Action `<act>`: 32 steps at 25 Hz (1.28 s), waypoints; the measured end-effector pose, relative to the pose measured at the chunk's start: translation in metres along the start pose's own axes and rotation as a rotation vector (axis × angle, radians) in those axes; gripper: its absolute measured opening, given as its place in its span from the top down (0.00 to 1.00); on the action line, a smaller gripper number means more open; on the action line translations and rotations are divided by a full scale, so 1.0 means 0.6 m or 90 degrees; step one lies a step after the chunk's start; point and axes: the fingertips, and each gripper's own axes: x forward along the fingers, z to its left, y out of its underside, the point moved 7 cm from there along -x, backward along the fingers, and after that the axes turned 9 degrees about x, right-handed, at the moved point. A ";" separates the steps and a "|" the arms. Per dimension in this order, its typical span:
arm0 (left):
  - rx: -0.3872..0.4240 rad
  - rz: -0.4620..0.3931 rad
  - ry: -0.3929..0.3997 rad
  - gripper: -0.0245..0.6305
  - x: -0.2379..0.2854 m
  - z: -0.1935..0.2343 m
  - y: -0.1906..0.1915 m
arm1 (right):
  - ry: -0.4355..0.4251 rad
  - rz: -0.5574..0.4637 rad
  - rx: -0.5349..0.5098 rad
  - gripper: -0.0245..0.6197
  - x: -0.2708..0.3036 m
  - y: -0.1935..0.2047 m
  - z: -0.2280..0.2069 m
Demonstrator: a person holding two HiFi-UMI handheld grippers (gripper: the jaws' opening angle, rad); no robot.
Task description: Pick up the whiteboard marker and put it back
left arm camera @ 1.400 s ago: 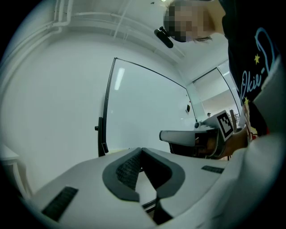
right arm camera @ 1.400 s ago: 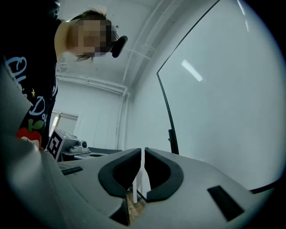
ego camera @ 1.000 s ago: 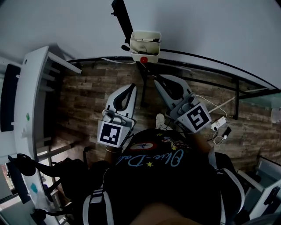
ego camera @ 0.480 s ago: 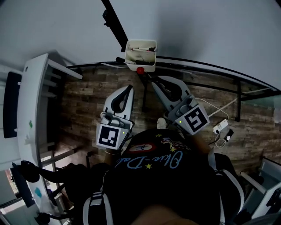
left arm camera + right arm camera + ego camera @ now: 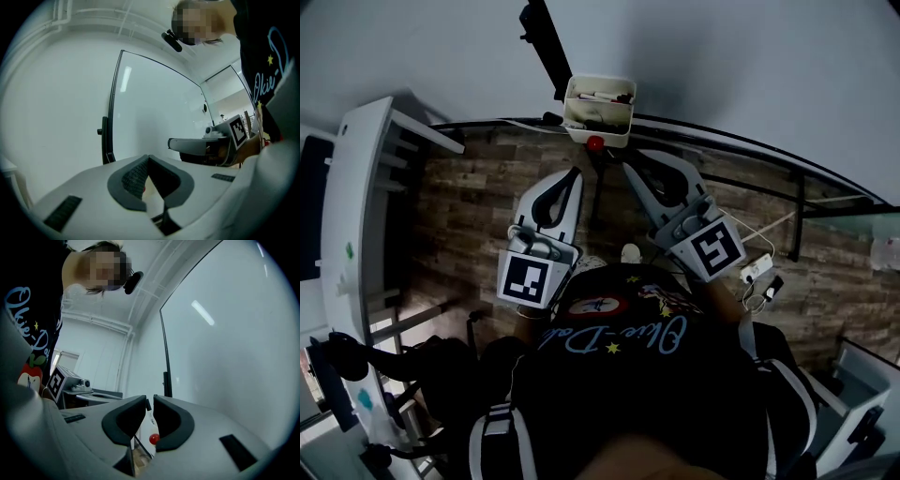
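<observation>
marker (image 5: pixel 598 96) lies crosswise in tray (image 5: pixel 596 137); left hand-held gripper (image 5: pixel 148 158) closed, right hand-held gripper (image 5: pixel 150 399) ajar.

Left hand-held gripper (image 5: pixel 148 157) closed, right one (image 5: pixel 150 400) ajar

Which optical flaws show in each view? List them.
Head view: fisheye bends the whiteboard edge; floor and person dim. Left gripper view: black vignette corners, lamp reflection on the board. Right gripper view: same vignette, reflection streak.
</observation>
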 end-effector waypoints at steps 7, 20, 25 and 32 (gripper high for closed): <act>-0.024 -0.008 0.003 0.98 0.005 0.033 0.019 | 0.016 0.011 -0.011 0.88 0.024 0.005 0.002; -0.023 -0.030 0.088 0.98 0.017 0.127 0.039 | 0.087 0.048 -0.056 0.87 0.107 0.027 0.028; -0.029 -0.035 0.116 0.98 0.022 0.156 0.046 | 0.116 0.067 -0.075 0.86 0.133 0.038 0.038; -0.037 -0.050 0.146 0.98 0.022 0.186 0.057 | 0.146 0.100 -0.095 0.82 0.161 0.053 0.047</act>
